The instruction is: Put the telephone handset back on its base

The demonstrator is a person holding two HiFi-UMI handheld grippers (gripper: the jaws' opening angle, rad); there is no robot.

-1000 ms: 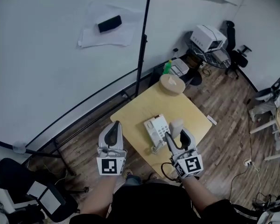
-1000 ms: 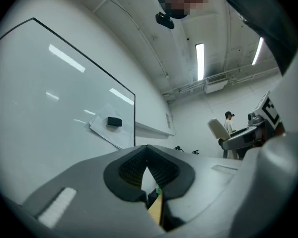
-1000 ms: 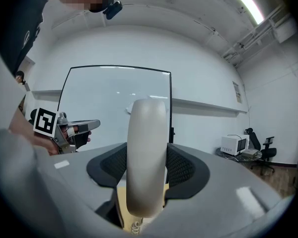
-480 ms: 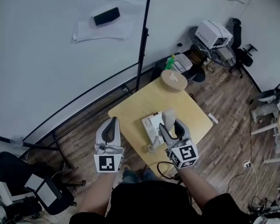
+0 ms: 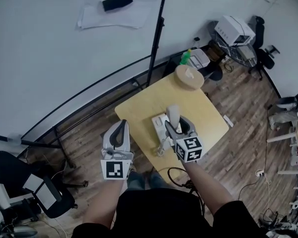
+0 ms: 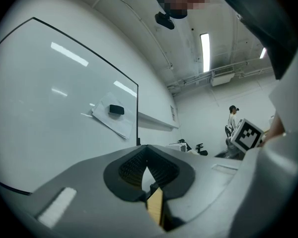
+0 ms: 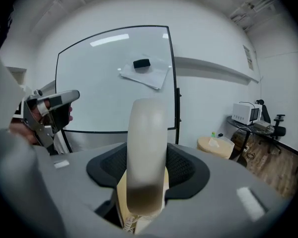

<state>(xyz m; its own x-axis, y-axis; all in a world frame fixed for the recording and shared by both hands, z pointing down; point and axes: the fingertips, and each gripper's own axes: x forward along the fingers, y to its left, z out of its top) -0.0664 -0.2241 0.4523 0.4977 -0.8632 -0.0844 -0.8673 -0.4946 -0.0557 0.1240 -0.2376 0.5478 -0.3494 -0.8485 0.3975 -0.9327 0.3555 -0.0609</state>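
Observation:
A cream telephone handset (image 5: 173, 114) stands upright between the jaws of my right gripper (image 5: 179, 126), which is shut on it. In the right gripper view the handset (image 7: 146, 148) fills the middle between the dark pads (image 7: 189, 168). It hangs just over the white phone base (image 5: 159, 124) on the yellow table (image 5: 139, 108). A coiled cord (image 5: 161, 150) trails from the handset toward the table's near edge. My left gripper (image 5: 122, 128) hangs off the table's left side with its jaws together and nothing in them.
A round wooden box with a tissue (image 5: 187, 77) sits at the table's far corner, with a green bottle (image 5: 188, 57) behind it. A whiteboard stand pole (image 5: 156, 33) rises beyond the table. A printer (image 5: 233, 31) and office chairs stand at the far right.
My right gripper has carried the handset left and away from me, from beside the base to over it. The left gripper has hardly moved.

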